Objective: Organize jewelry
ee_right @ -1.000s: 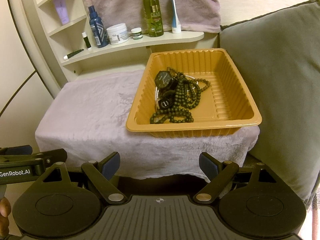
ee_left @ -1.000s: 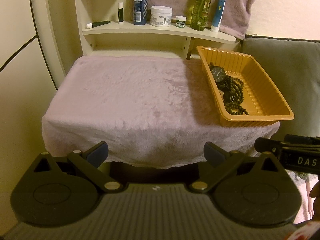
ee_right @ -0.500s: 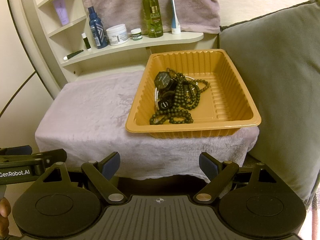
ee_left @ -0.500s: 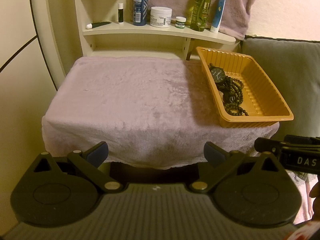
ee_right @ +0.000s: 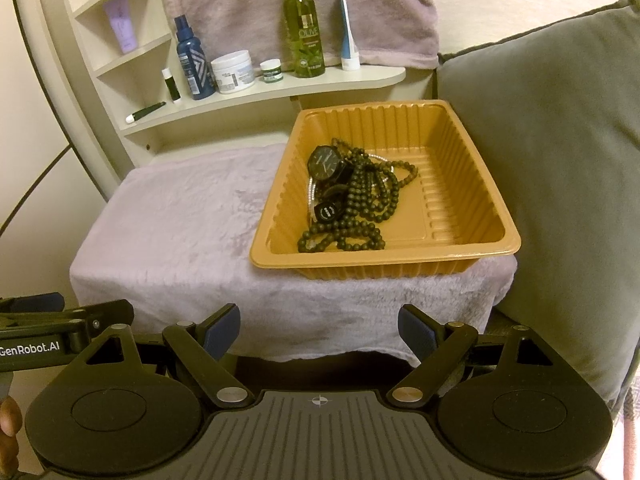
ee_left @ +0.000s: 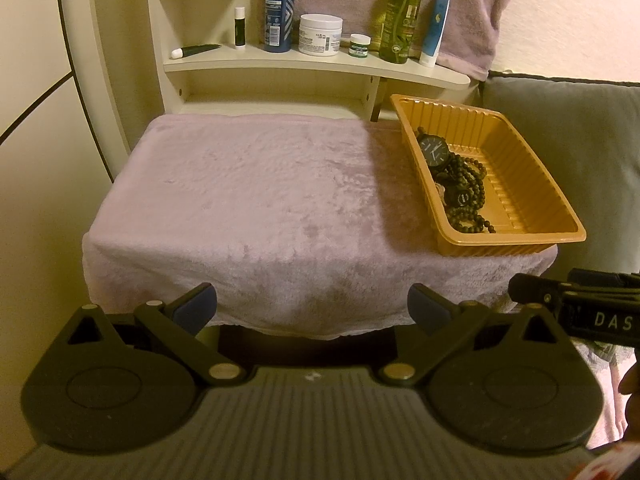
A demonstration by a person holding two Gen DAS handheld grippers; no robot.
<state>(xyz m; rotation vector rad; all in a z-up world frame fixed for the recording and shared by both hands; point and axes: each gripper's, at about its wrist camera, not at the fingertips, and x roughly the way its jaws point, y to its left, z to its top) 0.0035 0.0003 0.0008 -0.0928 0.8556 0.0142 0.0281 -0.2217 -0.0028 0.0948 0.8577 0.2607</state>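
An orange ribbed plastic tray (ee_right: 460,248) (ee_left: 532,184) stands on the right end of a stool covered in pale pink fleece (ee_right: 180,224) (ee_left: 260,184). In the tray lies a tangle of jewelry: a black watch (ee_right: 325,162) (ee_left: 434,150), dark bead strands (ee_right: 368,200) (ee_left: 468,188) and a thin silvery strand (ee_right: 311,192). My left gripper (ee_left: 312,306) is open and empty, below the stool's front edge, left of the tray. My right gripper (ee_right: 320,326) is open and empty, below the front edge, facing the tray.
A cream shelf (ee_right: 280,88) behind the stool holds a blue spray bottle (ee_right: 192,64), a white jar (ee_right: 233,71), a green bottle (ee_right: 302,32), a tube (ee_right: 347,32) and small items. A grey cushion (ee_right: 552,160) stands right of the tray.
Both views have shifted only very slightly; the tray sits a touch lower in the left view. Nothing was taken hold of or let go.
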